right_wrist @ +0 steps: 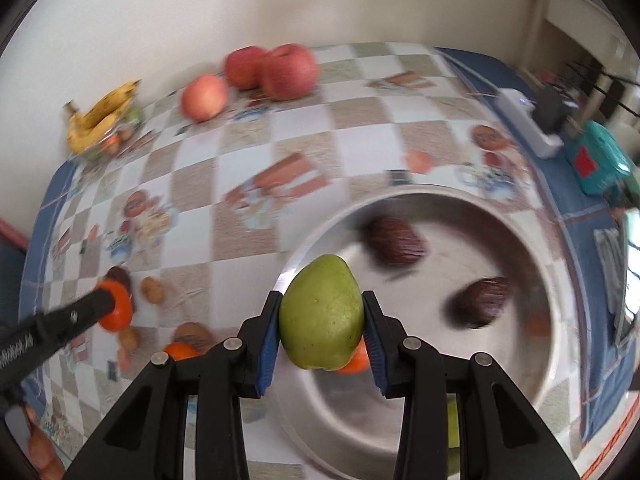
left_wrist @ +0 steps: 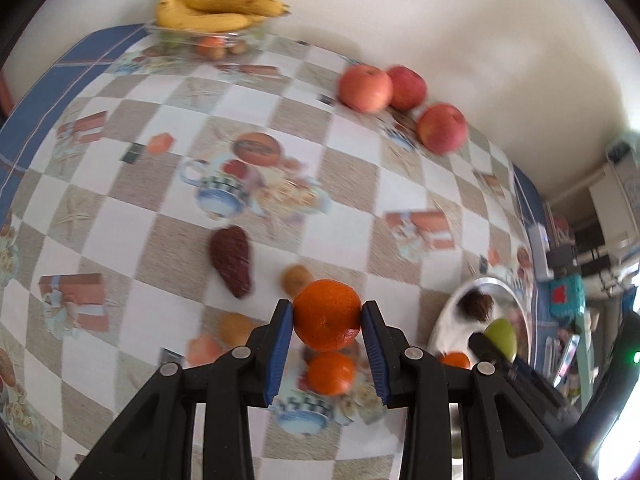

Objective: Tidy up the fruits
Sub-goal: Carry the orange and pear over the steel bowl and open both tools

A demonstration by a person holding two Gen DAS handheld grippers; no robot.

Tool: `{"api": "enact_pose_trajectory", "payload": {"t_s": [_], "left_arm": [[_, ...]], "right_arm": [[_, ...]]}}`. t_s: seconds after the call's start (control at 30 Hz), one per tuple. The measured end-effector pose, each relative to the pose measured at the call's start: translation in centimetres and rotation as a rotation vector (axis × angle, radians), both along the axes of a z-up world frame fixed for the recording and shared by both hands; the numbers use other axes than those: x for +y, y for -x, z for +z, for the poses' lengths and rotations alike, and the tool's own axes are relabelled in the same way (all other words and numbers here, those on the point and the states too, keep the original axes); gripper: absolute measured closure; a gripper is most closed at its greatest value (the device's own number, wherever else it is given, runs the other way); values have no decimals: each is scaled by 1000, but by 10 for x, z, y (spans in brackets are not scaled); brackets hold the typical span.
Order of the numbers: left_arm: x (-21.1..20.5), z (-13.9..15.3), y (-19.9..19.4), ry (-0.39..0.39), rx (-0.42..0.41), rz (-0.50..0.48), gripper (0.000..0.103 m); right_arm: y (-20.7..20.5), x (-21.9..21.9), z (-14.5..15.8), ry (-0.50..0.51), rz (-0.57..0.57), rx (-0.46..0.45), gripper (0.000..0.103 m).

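My left gripper (left_wrist: 327, 322) is shut on an orange tangerine (left_wrist: 327, 314), held above the checkered tablecloth. A second tangerine (left_wrist: 330, 372) lies on the cloth right below it. My right gripper (right_wrist: 322, 322) is shut on a green pear (right_wrist: 322, 312), held over the near rim of a large metal bowl (right_wrist: 520, 364). Two dark brown fruits (right_wrist: 396, 240) (right_wrist: 480, 302) and an orange one (right_wrist: 356, 360) lie in the bowl. In the right wrist view the left gripper (right_wrist: 114, 306) with its tangerine shows at the far left.
Three red apples (left_wrist: 366, 88) sit by the wall. Bananas (left_wrist: 218, 10) lie on a clear dish at the back left. A dark brown fruit (left_wrist: 232, 260) and a small brown nut (left_wrist: 296, 278) lie on the cloth. A white power strip (right_wrist: 528, 120) and a teal box (right_wrist: 600, 162) lie beyond the bowl.
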State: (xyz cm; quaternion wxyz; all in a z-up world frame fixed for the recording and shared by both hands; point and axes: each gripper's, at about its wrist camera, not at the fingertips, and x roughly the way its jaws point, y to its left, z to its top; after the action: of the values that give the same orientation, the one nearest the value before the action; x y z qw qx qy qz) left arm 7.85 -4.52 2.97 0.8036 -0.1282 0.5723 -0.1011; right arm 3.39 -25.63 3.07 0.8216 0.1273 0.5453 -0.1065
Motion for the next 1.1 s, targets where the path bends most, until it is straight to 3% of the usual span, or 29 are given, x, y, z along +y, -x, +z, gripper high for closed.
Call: {"api": "enact_pose_trajectory", "payload": {"t_s": [0.37, 0.53, 0.63, 0.7, 0.77, 1.1], "left_arm": [[-103, -10, 40, 23, 41, -301, 65], [-118, -16, 50, 19, 68, -361, 63], [-112, -19, 47, 6, 76, -337, 60], [-104, -20, 42, 1, 77, -310, 52], [-94, -19, 37, -18, 76, -270, 35], [-18, -21, 6, -126, 71, -19, 20]], "right_arm": [[26, -71, 6, -5, -194, 7, 61], [32, -84, 11, -36, -234, -26, 55], [33, -86, 11, -33, -241, -24, 55], [32, -85, 10, -38, -236, -22, 55], [32, -83, 8, -41, -227, -18, 55], [19, -43, 2, -24, -109, 0, 55]]}}
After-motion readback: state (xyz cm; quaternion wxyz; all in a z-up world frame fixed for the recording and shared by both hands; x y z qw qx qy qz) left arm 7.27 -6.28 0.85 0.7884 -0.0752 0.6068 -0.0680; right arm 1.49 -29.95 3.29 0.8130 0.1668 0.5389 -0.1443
